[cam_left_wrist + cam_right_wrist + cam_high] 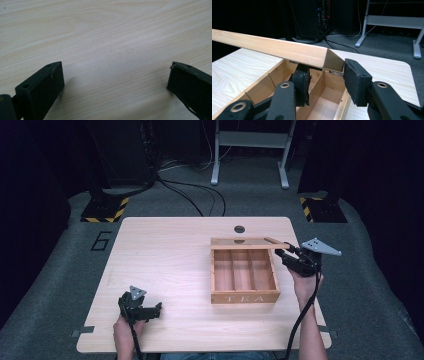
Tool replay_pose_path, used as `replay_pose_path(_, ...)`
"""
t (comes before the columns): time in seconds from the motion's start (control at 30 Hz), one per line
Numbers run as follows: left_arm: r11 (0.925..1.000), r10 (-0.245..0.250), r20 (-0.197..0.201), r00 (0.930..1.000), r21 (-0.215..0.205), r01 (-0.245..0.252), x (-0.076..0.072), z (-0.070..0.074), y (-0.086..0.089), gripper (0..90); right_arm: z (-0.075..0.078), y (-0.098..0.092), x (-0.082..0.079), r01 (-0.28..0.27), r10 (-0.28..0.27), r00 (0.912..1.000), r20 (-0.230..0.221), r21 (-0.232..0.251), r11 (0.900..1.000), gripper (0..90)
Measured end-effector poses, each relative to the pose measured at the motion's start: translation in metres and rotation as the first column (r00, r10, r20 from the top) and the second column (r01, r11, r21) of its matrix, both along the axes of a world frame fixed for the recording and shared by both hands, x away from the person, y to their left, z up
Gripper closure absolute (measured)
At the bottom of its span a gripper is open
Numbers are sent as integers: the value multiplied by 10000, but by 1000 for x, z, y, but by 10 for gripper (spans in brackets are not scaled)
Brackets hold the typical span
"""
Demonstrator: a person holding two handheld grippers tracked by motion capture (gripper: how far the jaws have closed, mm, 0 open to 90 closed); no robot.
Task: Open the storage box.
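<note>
Looking down from the high view, we see a wooden tea box [244, 276] on the table [165, 265], a little to the 3 o'clock side of the table's middle. The word TEA is on its front wall, at the 6 o'clock side. Inside are three compartments, and all three look empty. The lid [248, 243] is raised and stands along the back edge of the box, at 12 o'clock.

The right gripper [286, 252] is at the 3 o'clock side of the box, at the lid's free corner. In the right gripper view we see the lid [287, 51] as a wooden bar that crosses in front of us, and its corner lies between the two jaws. One pad [300, 85] is under the bar on its inner side, the other pad [355, 82] is at the end face of the corner. The jaws are narrowly set around this corner and seem to grip it, although we cannot tell if the outer pad really presses.

The left gripper [150, 312] is near the table's front edge, at about 7 o'clock from the box and well apart from it. In the left gripper view its jaws stand wide open over bare wood [107, 37], with nothing between them.
</note>
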State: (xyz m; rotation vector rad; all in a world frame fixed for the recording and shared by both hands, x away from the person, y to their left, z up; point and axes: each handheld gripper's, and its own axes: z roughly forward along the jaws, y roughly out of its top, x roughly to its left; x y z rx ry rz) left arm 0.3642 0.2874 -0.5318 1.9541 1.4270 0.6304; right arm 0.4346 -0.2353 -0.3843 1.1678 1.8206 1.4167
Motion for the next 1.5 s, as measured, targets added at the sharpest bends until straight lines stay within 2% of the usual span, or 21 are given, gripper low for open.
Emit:
replay_pose_path(0.17,10000,25,26,10000,-7,-25,0,0,0,4,6,0,6,-30,31,9999,-123,95,10000,567)
replay_pose_path(0.87,10000,-44,-98,9999,-21,43,0,0,1,4,26,-1,24,-132,129,9987,-486,-57,9999,587)
replay_pose_path(1.5,10000,52,67,10000,-2,-52,0,0,0,4,30,-2,30,-174,167,9984,-543,-117,9998,593)
